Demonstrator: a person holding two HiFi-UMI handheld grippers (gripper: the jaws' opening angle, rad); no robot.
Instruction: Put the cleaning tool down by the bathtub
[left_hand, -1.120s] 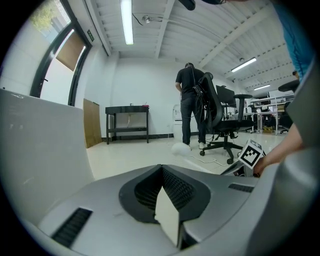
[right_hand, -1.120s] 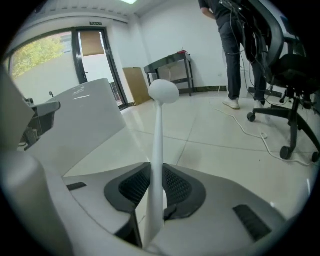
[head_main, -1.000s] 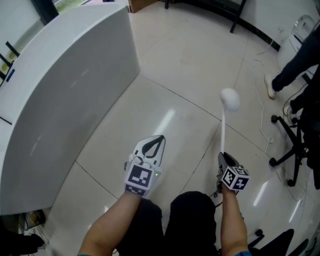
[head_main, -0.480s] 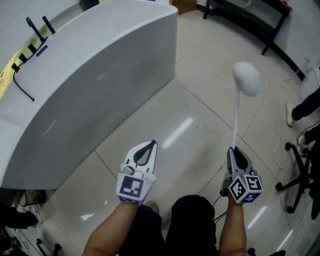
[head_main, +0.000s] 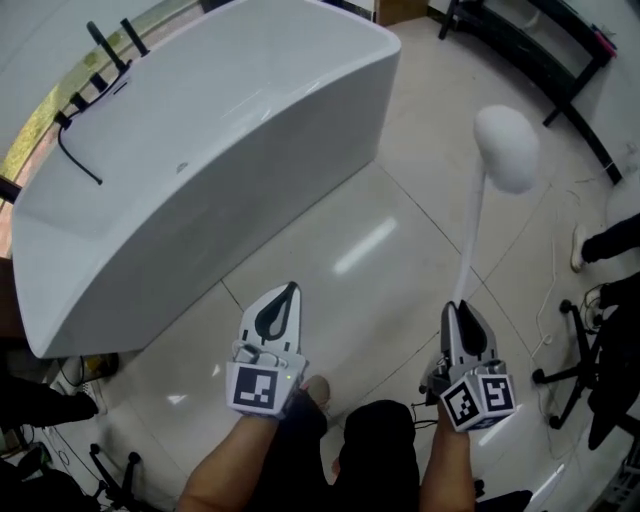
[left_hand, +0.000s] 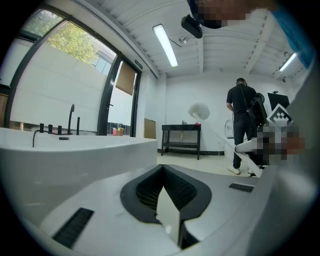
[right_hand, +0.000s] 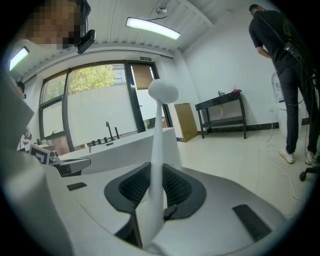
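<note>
The cleaning tool (head_main: 472, 225) is a long white stick with a rounded white head (head_main: 507, 147). My right gripper (head_main: 462, 312) is shut on its lower end and holds it upright over the floor; in the right gripper view the handle (right_hand: 156, 170) rises from between the jaws. The white bathtub (head_main: 190, 160) stretches across the upper left, with black taps (head_main: 105, 45) on its far rim. My left gripper (head_main: 280, 300) is shut with nothing in it, near the tub's side. The left gripper view shows the tub (left_hand: 60, 155) at its left.
A person in dark clothes (left_hand: 245, 125) stands at the right beside an office chair (head_main: 590, 370) and floor cables. A black bench (left_hand: 181, 140) stands at the far wall. Dark clutter lies at the tub's near end (head_main: 45, 400). Glossy tiles (head_main: 370, 250) lie between tub and grippers.
Both grippers have risen and the view has swung so the whole bathtub shows. The cleaning tool has been lifted with the right gripper, its head now higher in the picture.
</note>
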